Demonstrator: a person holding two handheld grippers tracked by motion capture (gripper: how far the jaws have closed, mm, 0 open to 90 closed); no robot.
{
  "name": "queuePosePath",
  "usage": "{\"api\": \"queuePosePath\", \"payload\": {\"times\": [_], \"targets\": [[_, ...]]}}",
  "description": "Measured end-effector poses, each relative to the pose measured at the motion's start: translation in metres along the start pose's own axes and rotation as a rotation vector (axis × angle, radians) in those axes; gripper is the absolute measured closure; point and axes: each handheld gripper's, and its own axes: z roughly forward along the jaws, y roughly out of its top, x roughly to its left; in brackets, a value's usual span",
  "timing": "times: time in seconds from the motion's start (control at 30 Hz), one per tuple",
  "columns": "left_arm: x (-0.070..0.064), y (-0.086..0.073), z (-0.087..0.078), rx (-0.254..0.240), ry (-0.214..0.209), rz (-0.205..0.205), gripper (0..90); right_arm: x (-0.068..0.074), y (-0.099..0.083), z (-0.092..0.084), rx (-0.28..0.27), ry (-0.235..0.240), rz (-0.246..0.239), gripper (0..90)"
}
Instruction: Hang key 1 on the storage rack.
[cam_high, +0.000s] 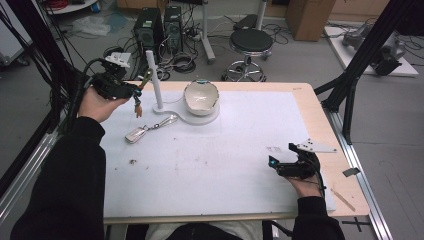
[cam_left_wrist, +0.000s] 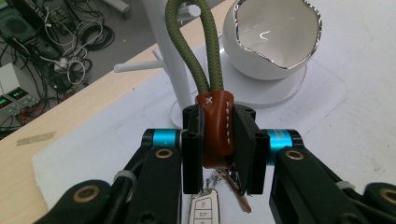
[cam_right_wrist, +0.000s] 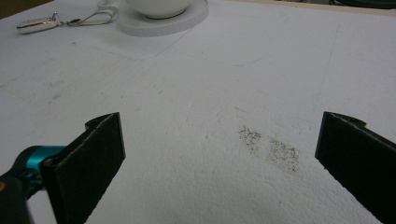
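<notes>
White sheeting (cam_high: 215, 160) covers a wooden table, with computer towers, cables and a round stool (cam_high: 251, 42) on the grey floor beyond. From the high view, the left gripper (cam_high: 131, 90) is raised at about 10 o'clock over the table's far left corner, a keychain (cam_high: 142, 87) pinched in it, its green loop pointing toward a white stand (cam_high: 156, 82) just beside it. A white bowl (cam_high: 201, 97) sits on the stand's round base at 12 o'clock. A car key fob (cam_high: 135, 135) on a clear loop lies on the sheet near 11 o'clock. The right gripper (cam_high: 280, 164) rests low at 4 o'clock, well apart from everything.

Seen from the left gripper view, the jaws are closed tight on the keychain's brown leather sleeve (cam_left_wrist: 218, 133); the green cord loop (cam_left_wrist: 194, 46) rises at 12 o'clock before the stand's post (cam_left_wrist: 166, 56), keys dangling below. The bowl (cam_left_wrist: 275, 37) stands at 1 o'clock.

Along the right gripper view, the jaws gape wide with nothing between them, over a dark smudge (cam_right_wrist: 271, 147). The fob (cam_right_wrist: 36, 23) lies at 11 o'clock.
</notes>
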Motion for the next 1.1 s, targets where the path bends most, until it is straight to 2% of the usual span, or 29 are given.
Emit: {"api": "queuePosePath", "payload": {"times": [0.43,0.63,0.77,1.1], "targets": [[0.0,0.002,0.018,0.013,0.008,0.004,74.0,0.0,-0.001,0.001,0.01,-0.003,-0.005,0.4],[0.003,0.001,0.035,0.037,0.019,-0.007,74.0,0.001,-0.001,0.001,0.008,-0.004,-0.008,0.4],[0.003,0.002,0.041,0.045,0.026,0.0,74.0,0.001,-0.001,0.001,0.018,-0.007,-0.008,0.4],[0.011,0.0,0.057,0.045,0.03,-0.031,74.2,0.0,-0.002,0.0,0.019,-0.011,-0.011,0.4]]}}
